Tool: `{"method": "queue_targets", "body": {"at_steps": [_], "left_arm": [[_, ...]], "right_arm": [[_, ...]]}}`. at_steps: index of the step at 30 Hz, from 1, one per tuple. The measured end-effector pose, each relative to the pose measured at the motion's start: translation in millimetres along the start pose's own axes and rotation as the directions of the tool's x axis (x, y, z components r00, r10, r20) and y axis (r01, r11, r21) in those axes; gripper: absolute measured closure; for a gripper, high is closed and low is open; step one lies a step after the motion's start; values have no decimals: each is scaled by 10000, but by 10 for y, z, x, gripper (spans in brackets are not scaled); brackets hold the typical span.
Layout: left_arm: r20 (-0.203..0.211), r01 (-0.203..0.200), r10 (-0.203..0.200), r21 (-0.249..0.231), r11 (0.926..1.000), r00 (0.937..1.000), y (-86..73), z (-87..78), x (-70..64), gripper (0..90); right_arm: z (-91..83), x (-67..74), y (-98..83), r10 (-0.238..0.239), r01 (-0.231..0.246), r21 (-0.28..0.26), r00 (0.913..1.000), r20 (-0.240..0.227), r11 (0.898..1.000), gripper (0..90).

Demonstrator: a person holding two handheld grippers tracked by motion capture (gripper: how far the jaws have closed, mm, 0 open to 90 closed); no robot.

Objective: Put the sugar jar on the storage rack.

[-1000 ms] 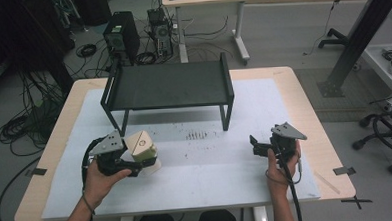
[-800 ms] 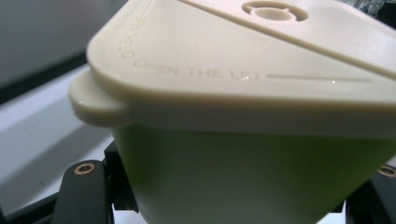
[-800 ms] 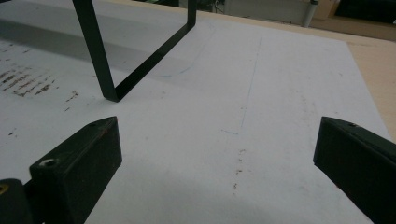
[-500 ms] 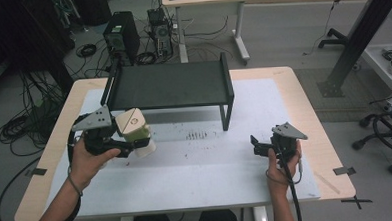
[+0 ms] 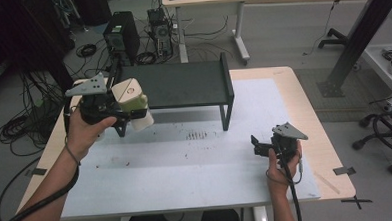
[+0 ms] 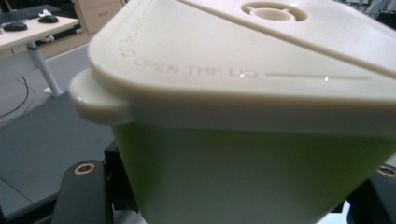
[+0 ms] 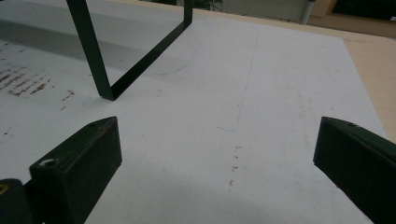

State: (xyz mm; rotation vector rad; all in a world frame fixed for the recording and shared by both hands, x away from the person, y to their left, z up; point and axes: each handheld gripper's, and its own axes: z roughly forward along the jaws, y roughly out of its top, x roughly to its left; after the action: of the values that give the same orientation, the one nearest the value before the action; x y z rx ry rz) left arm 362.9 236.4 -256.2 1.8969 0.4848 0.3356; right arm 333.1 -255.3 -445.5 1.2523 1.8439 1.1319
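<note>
Your left gripper (image 5: 126,109) is clamped on the lidded container (image 5: 132,102), raised beside the dark shelf (image 5: 183,83). Likely next: place it on top. Your right gripper (image 5: 259,145) rests with jaws apart, empty.

The cream lid (image 6: 261,60) of the green container (image 6: 243,182) carries raised letters of the same colour, and they read "OPEN THE LID", followed by a long raised line. To the left of these words, along the rounded corner of the lid, there is a short row of raised characters, maybe digits, but they are too blurred to read. No other writing is legible.
</note>
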Motion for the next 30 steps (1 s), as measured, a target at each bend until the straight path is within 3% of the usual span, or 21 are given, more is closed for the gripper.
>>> {"method": "queue_targets", "body": {"at_steps": [13, 30], "left_arm": [[-282, 49, -48, 35, 10000, 9996, 229, 215, 373, 293], [-681, 536, -508, 397, 9978, 9964, 142, 467, 795, 293]], "right_arm": [[-5, -11, -6, 45, -45, -28, 10000, -42, 10000, 10], [-2, -6, -5, -52, 51, -29, 9998, -179, 10000, 10]]}}
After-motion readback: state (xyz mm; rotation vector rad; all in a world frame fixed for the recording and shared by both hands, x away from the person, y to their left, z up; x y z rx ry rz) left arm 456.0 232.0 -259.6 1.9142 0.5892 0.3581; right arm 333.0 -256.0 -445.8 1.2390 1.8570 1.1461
